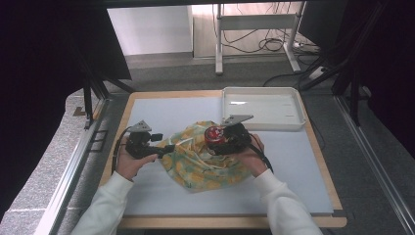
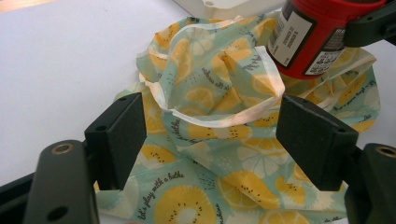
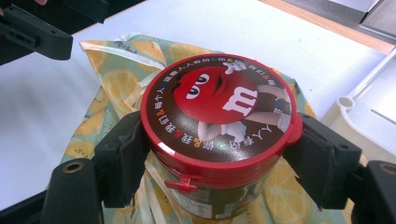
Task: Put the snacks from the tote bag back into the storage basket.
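- Right tool (image 3: 212,154): clamped on the red-lidded candy jar (image 3: 219,112), one pad on each side just under the lid rim. The jar stands upright, its long axis vertical, lid facing up.
- In the high view the jar (image 1: 214,134) hangs over the lemon-print fabric bag (image 1: 203,159), toward the bag's 1 o'clock corner, in the right tool (image 1: 222,139).
- Left tool (image 2: 210,140): jaws spread wide, nothing pressed between the pads. The bag's pale-edged mouth (image 2: 219,109) stands open in the gap between them, with bag cloth below.
- From the left tool the jar (image 2: 317,35) sits at 1 o'clock, above and beyond the mouth rim, its base clear of the cloth as far as can be seen.
- In the high view the left tool (image 1: 169,148) lies at the bag's 9 o'clock edge; the white tray (image 1: 293,105) sits at 1 o'clock on the worktop (image 1: 161,105), apart from the bag.
- Judgement: the right hand is the nearer to the jar, and the deciding relation is jar base against bag mouth, which lies below and toward 9 o'clock of it.
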The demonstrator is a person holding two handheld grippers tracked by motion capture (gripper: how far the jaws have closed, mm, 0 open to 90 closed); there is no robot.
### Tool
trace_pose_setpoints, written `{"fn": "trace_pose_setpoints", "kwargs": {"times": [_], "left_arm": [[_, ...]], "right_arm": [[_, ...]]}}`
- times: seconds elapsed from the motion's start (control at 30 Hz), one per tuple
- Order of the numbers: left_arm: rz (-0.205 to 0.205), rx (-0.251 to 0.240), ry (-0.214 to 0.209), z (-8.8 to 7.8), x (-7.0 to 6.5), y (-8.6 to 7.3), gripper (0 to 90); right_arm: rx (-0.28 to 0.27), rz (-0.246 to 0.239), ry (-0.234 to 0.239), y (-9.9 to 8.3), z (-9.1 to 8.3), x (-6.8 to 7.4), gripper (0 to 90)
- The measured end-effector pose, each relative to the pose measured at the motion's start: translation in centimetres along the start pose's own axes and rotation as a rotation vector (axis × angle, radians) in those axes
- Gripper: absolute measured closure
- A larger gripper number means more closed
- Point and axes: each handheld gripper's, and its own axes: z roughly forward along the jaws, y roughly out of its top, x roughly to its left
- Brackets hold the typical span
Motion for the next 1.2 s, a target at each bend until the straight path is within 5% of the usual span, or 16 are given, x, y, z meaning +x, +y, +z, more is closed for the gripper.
{"fn": "trace_pose_setpoints", "kwargs": {"times": [1.2], "left_arm": [[-0.003,0.013,0.003,0.3,0.0,-0.1,24.6]], "right_arm": [[-0.091,0.035,-0.007,0.8,-2.1,-2.6,25.5]]}}
